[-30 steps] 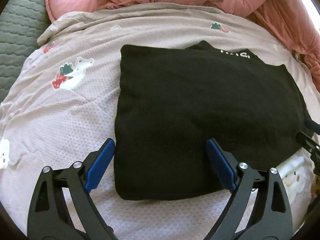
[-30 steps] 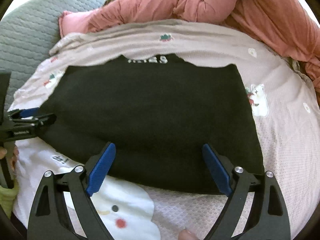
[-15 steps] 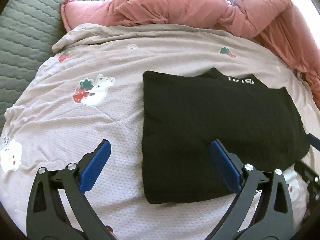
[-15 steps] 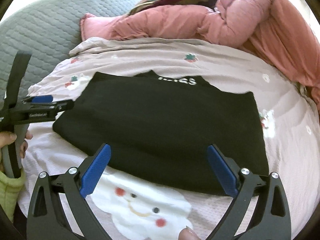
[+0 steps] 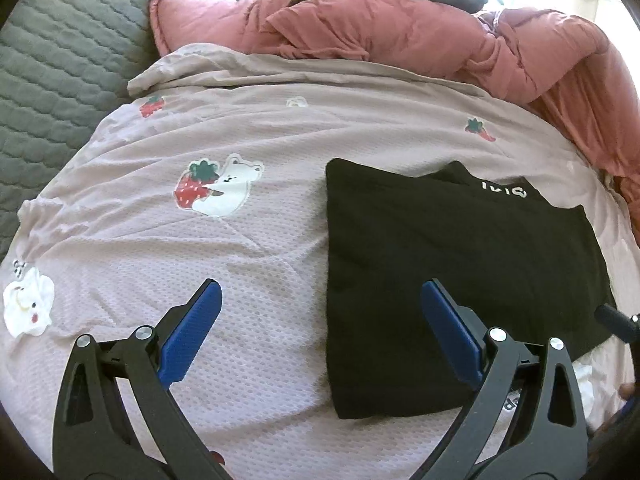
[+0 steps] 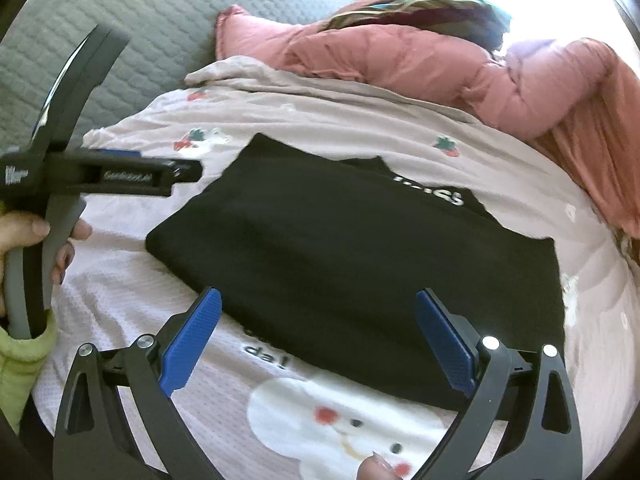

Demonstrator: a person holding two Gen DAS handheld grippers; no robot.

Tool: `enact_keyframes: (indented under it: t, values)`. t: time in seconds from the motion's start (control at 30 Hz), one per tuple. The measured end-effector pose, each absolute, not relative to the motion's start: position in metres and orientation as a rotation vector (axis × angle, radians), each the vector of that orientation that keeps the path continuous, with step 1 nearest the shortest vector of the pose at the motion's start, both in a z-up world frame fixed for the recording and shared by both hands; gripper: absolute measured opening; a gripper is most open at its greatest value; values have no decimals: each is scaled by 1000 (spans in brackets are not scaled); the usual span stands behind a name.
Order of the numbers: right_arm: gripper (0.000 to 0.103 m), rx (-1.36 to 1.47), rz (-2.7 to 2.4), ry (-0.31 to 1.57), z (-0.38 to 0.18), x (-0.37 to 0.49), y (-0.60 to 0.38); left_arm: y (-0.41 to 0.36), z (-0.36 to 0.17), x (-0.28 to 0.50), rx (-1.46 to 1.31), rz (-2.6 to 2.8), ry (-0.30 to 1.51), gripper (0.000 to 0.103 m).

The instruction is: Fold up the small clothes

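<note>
A black folded garment with white lettering near its far edge lies flat on the pink bedsheet. My left gripper hovers open above the garment's left edge, nothing between its blue pads. In the right wrist view the same garment fills the middle. My right gripper stands open over its near edge, holding nothing. The left gripper shows there from the side, at the left, held by a hand in a yellow-green sleeve.
A rumpled salmon-pink duvet lies along the far side and right of the bed. A grey quilted cover is at the left. The sheet bears strawberry and bear prints and a white cloud face.
Both grippers have pulled back and risen from the garment, which now looks smaller and lies flat. The left view has shifted left, the right view rolled, and the left jaws opened a little wider.
</note>
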State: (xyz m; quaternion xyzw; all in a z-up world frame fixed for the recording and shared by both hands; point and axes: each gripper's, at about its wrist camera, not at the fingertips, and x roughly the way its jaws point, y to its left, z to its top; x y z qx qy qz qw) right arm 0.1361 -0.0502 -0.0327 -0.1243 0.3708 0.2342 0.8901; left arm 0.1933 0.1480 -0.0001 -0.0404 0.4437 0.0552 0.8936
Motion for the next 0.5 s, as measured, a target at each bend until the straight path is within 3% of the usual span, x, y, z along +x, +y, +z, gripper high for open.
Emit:
enact_keyframes:
  t: [0.5]
  values:
    - [97,-353,568,797,-55,148,6,183,-3,204,-161,179,919,93]
